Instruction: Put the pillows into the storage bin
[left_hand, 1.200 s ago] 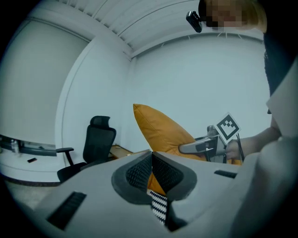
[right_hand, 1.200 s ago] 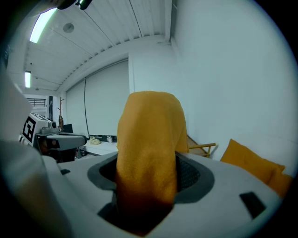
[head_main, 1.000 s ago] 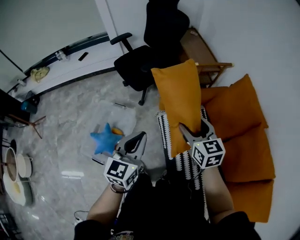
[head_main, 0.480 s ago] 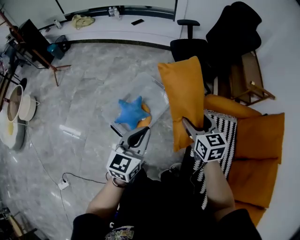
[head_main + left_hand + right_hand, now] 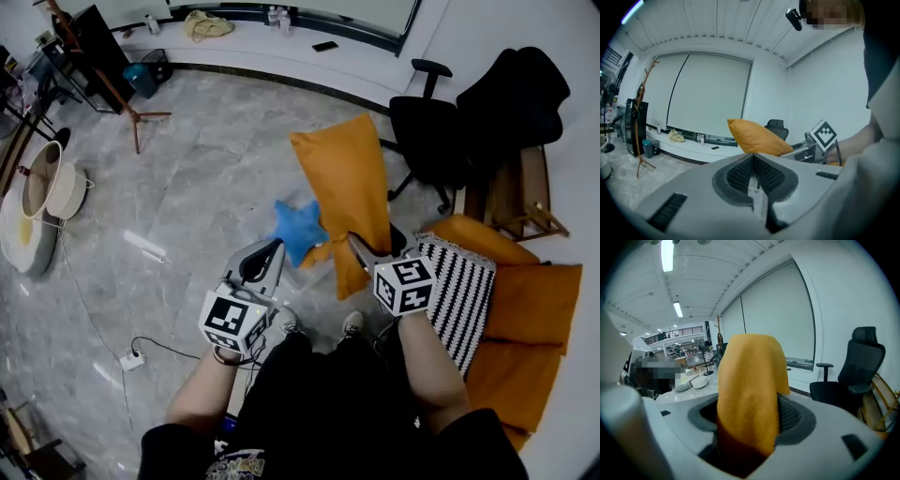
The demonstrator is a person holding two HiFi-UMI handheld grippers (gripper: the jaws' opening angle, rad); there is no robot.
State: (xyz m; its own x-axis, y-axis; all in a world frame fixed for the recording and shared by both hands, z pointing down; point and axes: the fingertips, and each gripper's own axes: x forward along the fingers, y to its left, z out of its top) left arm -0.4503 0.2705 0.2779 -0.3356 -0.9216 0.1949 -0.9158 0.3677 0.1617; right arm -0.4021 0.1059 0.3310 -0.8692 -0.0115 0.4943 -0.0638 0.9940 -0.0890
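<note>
You are holding the left gripper (image 5: 753,164) with its jaws pressed together, empty, as its own view is showing; only the right gripper view is showing the right gripper (image 5: 749,427) pinching the orange pillow (image 5: 345,192); beyond, at frame centre, the head view alone is showing a blue star pillow (image 5: 298,231) lying on the floor.
</note>
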